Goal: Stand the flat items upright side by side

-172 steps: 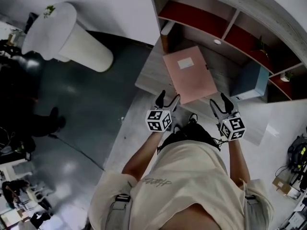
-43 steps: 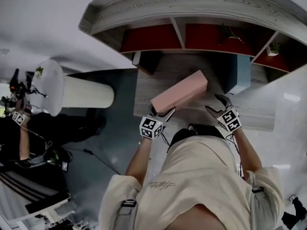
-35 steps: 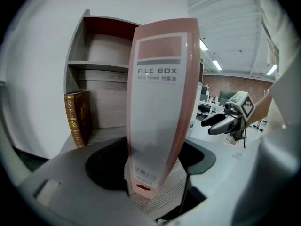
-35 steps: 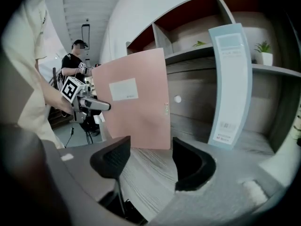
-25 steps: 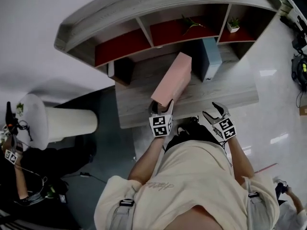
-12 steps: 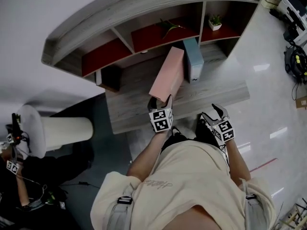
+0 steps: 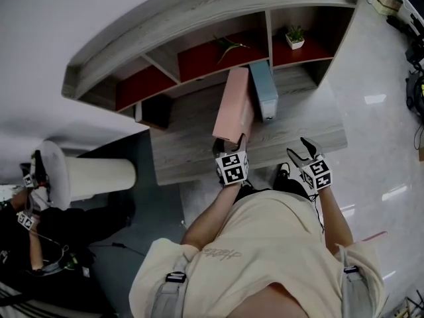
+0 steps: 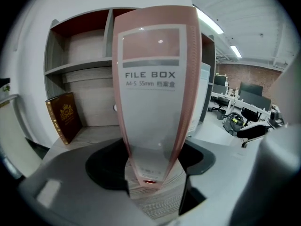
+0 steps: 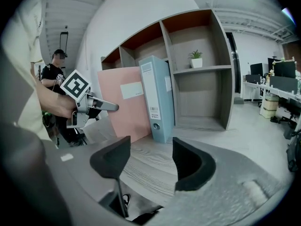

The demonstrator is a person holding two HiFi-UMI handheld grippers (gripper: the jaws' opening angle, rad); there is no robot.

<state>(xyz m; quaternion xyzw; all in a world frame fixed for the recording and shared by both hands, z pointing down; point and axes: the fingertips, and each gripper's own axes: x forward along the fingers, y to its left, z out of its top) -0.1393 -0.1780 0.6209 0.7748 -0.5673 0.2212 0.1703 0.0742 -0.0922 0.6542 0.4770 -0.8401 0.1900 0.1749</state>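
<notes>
A pink file box [image 7: 233,108] stands upright on the grey wooden desk [image 7: 189,148], its broad side close against an upright blue file [image 7: 264,88]. My left gripper [image 7: 232,142] is shut on the pink box's near spine, low down. In the left gripper view the labelled spine [image 8: 157,79] fills the middle, between the pads of that gripper [image 8: 155,154]. My right gripper [image 7: 299,148] hangs open and empty over the desk's front edge, to the right of both files. The right gripper view shows its jaws [image 9: 150,157] apart, with the pink box [image 9: 123,108] and the blue file [image 9: 157,98] beyond.
A shelf unit with red-backed compartments [image 7: 199,52] rises behind the desk. It holds a small potted plant [image 7: 295,37]. A dark brown book [image 8: 65,117] leans at the desk's far left. A white round stand [image 7: 86,177] is on the floor at left, and a person [image 9: 55,69] stands behind.
The pink box, carried by my left gripper, has turned more upright and moved right until it stands beside the blue file. My right gripper has shifted a little and stayed open.
</notes>
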